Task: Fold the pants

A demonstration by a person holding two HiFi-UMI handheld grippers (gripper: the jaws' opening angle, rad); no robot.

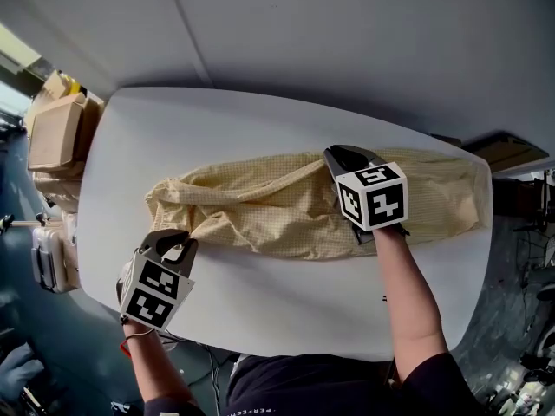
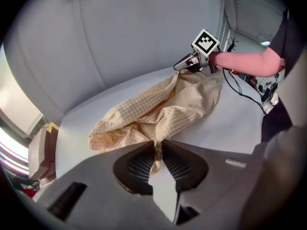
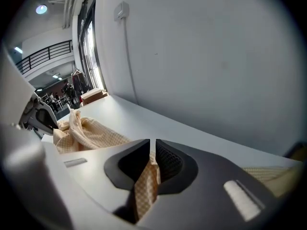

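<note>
Yellow checked pants (image 1: 286, 204) lie rumpled across the white oval table (image 1: 217, 128), bunched at the left end and flatter at the right. My left gripper (image 1: 178, 243) sits near the front left of the cloth, shut on a pinch of the pants (image 2: 157, 150) between its pads. My right gripper (image 1: 340, 159) is over the middle of the pants, shut on a fold of fabric (image 3: 146, 176) that hangs between its jaws. In the left gripper view the right gripper (image 2: 184, 65) holds the far end of the pants (image 2: 163, 104) lifted.
Cardboard boxes (image 1: 56, 133) are stacked off the table's left end. A plain grey wall (image 1: 347, 33) runs behind the table. Cables and gear (image 1: 529, 232) lie on the floor to the right. White tabletop (image 1: 286, 306) shows in front of the pants.
</note>
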